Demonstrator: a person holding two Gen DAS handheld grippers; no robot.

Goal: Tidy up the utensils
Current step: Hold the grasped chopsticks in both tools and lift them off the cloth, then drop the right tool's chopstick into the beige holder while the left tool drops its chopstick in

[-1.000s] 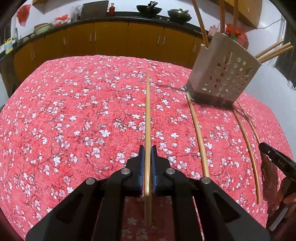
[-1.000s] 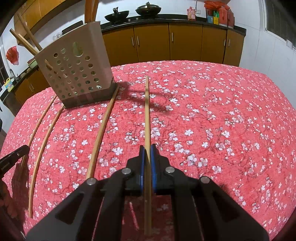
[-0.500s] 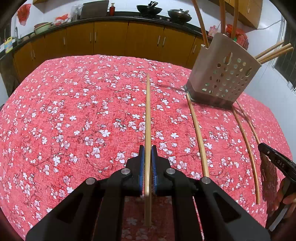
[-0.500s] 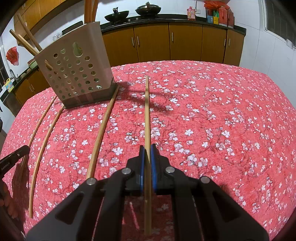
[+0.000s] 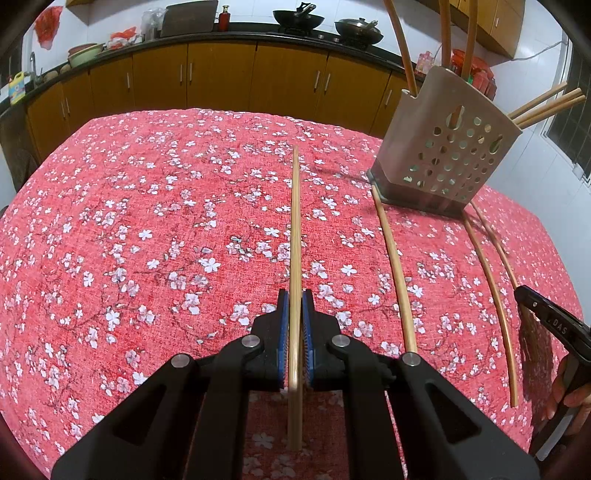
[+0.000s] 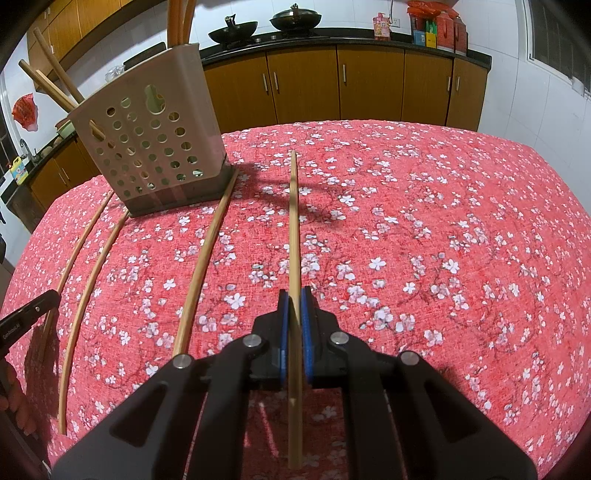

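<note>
Where each camera looks past its own black fingers, the near end of the held stick runs down between the arms and its underside is hidden. The left gripper (image 5: 294,306) is clamped on a chopstick (image 5: 295,236) between blue pads, and the right gripper (image 6: 294,304) is likewise clamped on a second chopstick (image 6: 293,236); both sticks point forward over the red floral tablecloth (image 5: 147,240), and whether their far tips touch the cloth cannot be told. At the right edge of the left view a black gripper body and some fingertips are cut off by the frame. Three loose chopsticks (image 5: 393,266) lie on the cloth between the two grippers, their far ends running up to the foot of the perforated beige utensil holder (image 5: 447,147); whether they touch it is unclear. The holder stands upright further back, with several chopsticks (image 6: 55,79) leaning out of its top, their upper ends cropped. Beyond the table stand wooden cabinets (image 6: 306,85) and two dark woks (image 6: 295,16) on the counter.
</note>
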